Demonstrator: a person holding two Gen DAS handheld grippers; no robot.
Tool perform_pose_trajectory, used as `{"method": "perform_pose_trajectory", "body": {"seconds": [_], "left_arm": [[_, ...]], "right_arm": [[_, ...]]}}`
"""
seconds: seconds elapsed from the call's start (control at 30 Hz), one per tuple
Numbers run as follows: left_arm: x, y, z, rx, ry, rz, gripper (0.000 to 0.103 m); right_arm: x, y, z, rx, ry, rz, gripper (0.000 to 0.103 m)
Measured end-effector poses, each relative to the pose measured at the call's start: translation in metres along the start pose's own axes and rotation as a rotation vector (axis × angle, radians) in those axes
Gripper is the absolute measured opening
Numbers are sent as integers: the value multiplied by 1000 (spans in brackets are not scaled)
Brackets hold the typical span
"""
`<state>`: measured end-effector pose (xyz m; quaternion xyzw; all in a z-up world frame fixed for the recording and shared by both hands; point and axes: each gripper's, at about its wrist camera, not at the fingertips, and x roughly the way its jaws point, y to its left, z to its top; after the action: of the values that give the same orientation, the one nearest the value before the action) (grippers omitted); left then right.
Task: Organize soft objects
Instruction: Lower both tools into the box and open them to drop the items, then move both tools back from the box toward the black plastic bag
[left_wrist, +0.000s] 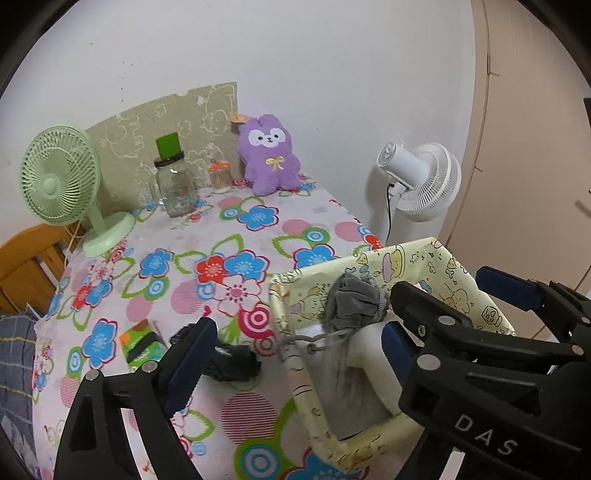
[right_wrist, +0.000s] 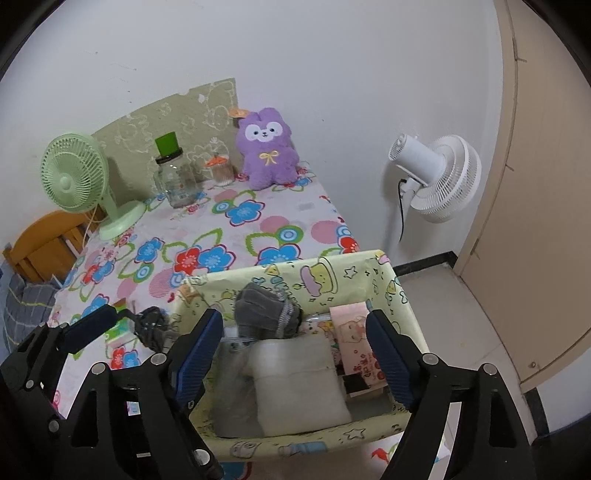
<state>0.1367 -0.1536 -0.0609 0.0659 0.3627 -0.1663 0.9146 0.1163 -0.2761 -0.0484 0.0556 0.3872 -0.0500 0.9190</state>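
both claws are seen spread wide with nothing between the pads: left claw (left_wrist: 299, 354), right claw (right_wrist: 295, 354). the right claw is held over the yellow fabric bin (right_wrist: 399, 295) at the near corner of the flowered tabletop (right_wrist: 258, 206). a grey bundle (right_wrist: 266, 314), a white folded cloth (right_wrist: 295, 384) and a pink packet (right_wrist: 356, 347) are already seen inside the bin. one dark soft item (left_wrist: 232, 363) is left on the tabletop just beside the bin's left wall, near the left claw's left pad. a purple plush (left_wrist: 267, 155) is propped at the far wall, well apart.

risks, judged: the bin sits close to the tabletop edge and could be nudged off if its soft wall is bumped. the grey bundle is perched high and could be dragged out by a passing pad. the dark item could be only partly pinched and dropped. the glass jar (left_wrist: 175, 184) could be knocked if the plush is reached for.
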Motion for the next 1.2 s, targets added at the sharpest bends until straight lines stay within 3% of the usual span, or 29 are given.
{"method": "perform_pose_trajectory", "body": {"seconds": [0.67, 1.2], "left_arm": [[-43, 39, -9, -27, -81, 27, 102], [-43, 81, -26, -60, -71, 91, 103]], "right_arm": [[-42, 46, -2, -65, -128, -36, 94], [-33, 86, -13, -89, -103, 4, 95]]}}
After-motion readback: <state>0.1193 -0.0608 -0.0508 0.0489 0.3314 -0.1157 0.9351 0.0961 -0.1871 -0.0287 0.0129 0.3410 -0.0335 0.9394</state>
